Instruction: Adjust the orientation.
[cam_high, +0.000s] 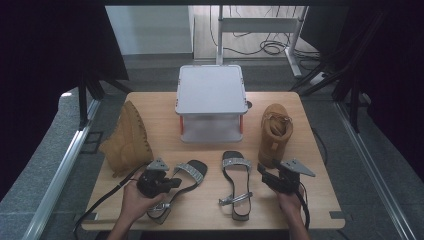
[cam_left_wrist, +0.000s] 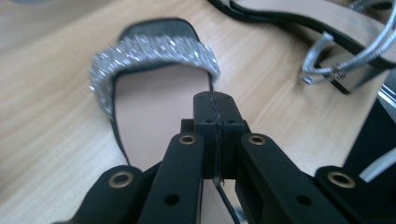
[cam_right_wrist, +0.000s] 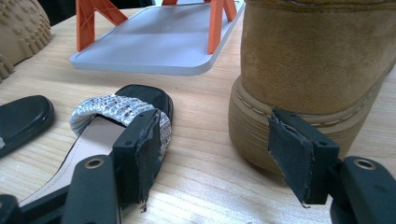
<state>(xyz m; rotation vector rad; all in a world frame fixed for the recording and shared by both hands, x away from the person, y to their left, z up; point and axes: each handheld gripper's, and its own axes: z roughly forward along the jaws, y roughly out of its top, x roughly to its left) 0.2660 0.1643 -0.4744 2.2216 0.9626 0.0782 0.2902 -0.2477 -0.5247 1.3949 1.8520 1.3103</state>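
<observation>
Left fingers (cam_left_wrist: 215, 112) clamp thin strap of left sandal (cam_left_wrist: 154, 93); right fingers (cam_right_wrist: 224, 154) open beside boot (cam_right_wrist: 317, 60).

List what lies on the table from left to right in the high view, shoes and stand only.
Tan boot lying on its side → left sandal → grey stand → right sandal → upright tan boot.

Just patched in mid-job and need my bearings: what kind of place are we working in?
Probably a lab or recording bay, not a home: a small wooden table fenced by dark curtains, with a metal desk frame and loose cables on the floor behind.
</observation>
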